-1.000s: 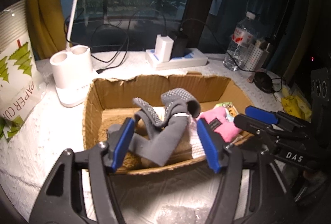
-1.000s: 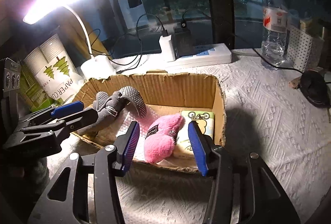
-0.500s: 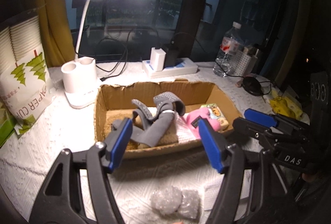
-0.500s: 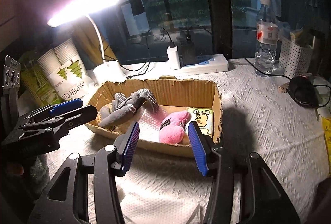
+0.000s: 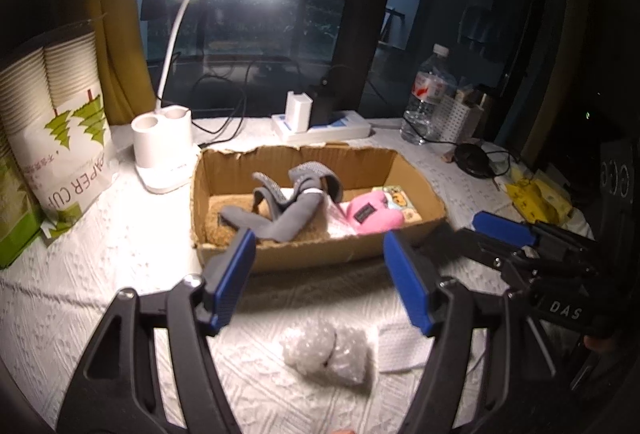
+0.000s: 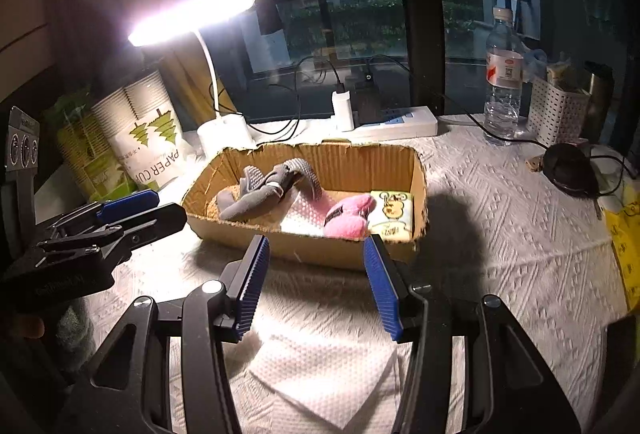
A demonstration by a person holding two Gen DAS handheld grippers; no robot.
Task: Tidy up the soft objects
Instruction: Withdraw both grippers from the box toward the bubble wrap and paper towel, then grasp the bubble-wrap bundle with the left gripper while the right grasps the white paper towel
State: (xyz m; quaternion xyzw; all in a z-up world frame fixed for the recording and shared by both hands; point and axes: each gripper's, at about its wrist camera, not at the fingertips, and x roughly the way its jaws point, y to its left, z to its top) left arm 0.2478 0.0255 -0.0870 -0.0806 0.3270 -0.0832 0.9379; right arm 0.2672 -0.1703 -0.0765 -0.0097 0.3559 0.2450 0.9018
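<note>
Cardboard box (image 5: 320, 254) near edge beyond both empty grippers, table (image 6: 500, 234) right bare

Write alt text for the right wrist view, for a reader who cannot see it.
An open, empty claw hangs over a white table in front of a cardboard box holding grey socks, a pink plush toy and a tissue pack. A lit desk lamp stands behind; the other claw enters from the left.
</note>
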